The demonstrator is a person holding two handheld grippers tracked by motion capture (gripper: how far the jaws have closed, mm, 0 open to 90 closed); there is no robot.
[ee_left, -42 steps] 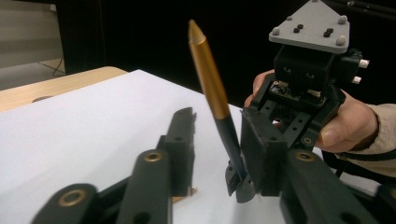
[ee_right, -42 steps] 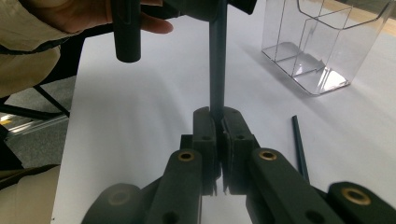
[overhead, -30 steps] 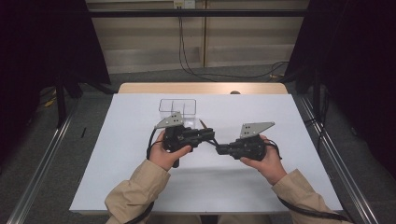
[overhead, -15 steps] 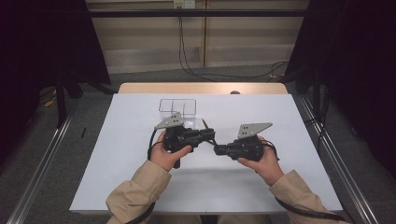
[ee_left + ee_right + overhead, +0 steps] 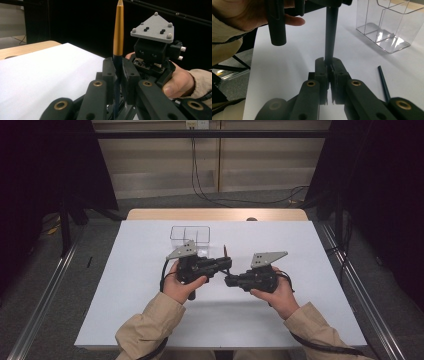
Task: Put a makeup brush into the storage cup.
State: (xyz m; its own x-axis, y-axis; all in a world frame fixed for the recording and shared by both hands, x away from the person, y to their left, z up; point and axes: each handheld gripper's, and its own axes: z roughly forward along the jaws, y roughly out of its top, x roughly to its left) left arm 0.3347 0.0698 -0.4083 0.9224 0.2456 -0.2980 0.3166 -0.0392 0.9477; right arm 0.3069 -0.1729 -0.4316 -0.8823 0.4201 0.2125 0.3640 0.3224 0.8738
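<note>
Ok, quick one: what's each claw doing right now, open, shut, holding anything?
Left claw: shut on the pen, gold end pointing up.
Right claw: shut on the pen's dark lower end.

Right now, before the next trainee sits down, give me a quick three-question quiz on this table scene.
1. Multiple choice: what does the left gripper hold? A a spoon; B a pen; C a cloth.
2. True or false: the right gripper has its jaws wide open.
3. Short answer: what stands on the table beyond both grippers?

Key: 1 B, gold above, dark below. 2 False: they are shut on the pen's dark lower end. 3 The clear box.
</note>
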